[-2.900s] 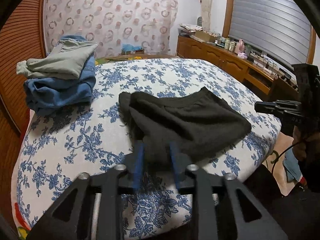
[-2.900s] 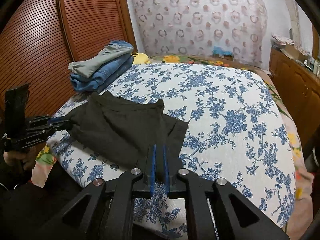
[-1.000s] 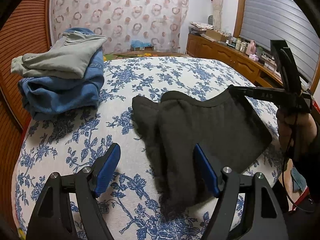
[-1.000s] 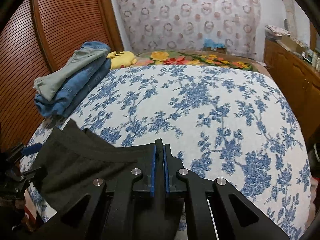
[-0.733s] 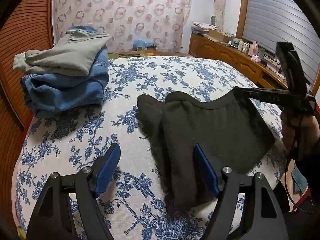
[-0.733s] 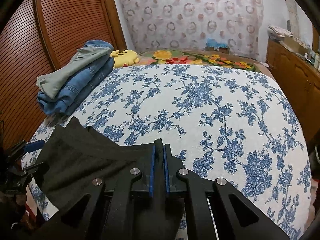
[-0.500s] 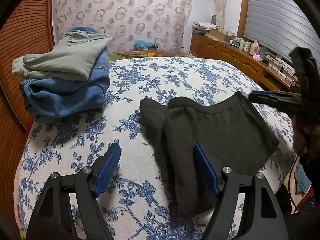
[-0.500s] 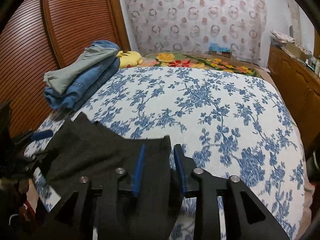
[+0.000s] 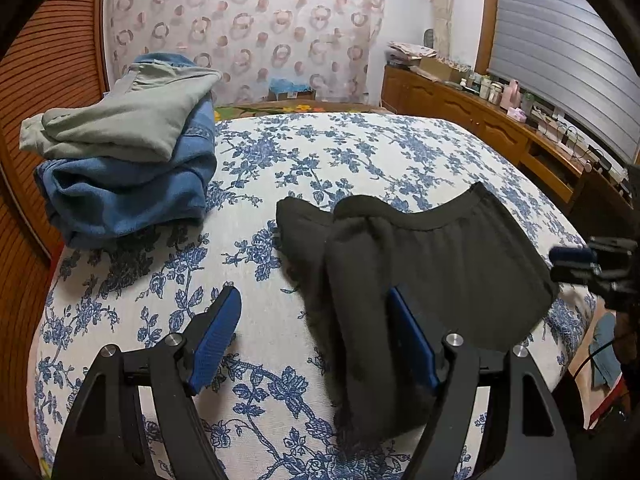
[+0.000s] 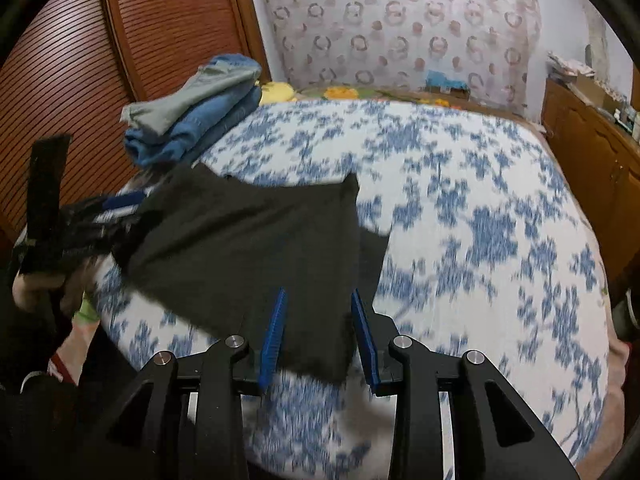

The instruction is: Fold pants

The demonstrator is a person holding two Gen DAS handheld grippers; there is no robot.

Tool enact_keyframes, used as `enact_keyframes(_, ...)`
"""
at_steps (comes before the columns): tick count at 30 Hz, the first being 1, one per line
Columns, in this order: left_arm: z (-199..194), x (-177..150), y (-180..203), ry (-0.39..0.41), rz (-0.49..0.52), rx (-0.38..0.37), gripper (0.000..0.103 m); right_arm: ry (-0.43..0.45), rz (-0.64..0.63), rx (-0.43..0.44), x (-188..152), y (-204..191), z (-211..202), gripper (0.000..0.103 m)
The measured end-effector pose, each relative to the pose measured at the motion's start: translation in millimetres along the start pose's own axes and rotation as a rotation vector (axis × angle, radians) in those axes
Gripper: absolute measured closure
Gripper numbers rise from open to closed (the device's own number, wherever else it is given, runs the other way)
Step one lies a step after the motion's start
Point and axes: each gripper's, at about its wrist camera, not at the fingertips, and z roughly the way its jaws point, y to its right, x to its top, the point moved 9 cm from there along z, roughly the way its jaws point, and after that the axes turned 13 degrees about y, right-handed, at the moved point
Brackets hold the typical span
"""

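The black pants (image 9: 432,256) lie folded on the floral bedspread (image 9: 360,152), near its front edge. My left gripper (image 9: 312,300) hovers open and wide; the left edge of the pants lies under its right finger (image 9: 408,336), not pinched. My right gripper (image 10: 318,300) is open, a narrow gap between its blue pads, over the near right corner of the pants (image 10: 248,240), with no pad pressing the cloth. In the left wrist view the right gripper (image 9: 576,260) shows beyond the pants' right edge. In the right wrist view, the left gripper (image 10: 120,204) sits at their left.
A stack of folded blue jeans and grey-green pants (image 9: 124,168) sits on the bed's far left, by the slatted wooden wardrobe (image 10: 80,60). A wooden sideboard (image 9: 480,120) with bottles runs along the right wall. A yellow plush (image 10: 276,90) lies behind the stack.
My right gripper opened, let go of the pants' far right corner and drew back off the cloth toward the bed's edge. The pants settled flat. The left gripper stayed open and still.
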Motion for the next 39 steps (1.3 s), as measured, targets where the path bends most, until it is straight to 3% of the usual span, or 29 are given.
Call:
enact_keyframes(14,2,-3,-2,-0.009,-0.002,0.007,0.027,-0.028,-0.025,0.002,-21,-7,-6,0.068)
enact_keyframes(17,3,-4,-4,-0.010,-0.003,0.011,0.027,-0.024,-0.032,-0.010,-21,-3,-6,0.094)
enact_keyframes(21,3,-4,-8,-0.009,0.000,0.022,0.027,-0.011,-0.039,-0.001,-23,1,-13,0.100)
enact_keyframes(35,-6,6,-15,0.017,-0.023,0.022,0.026,0.043,-0.010,-0.040,-6,8,-28,0.098)
enact_keyframes(38,-8,10,-11,0.027,-0.017,0.012,0.026,0.053,-0.017,-0.042,-1,6,-25,0.083)
enact_keyframes(39,-8,12,-10,0.028,-0.014,0.010,0.026,0.054,-0.019,-0.043,1,6,-24,0.072)
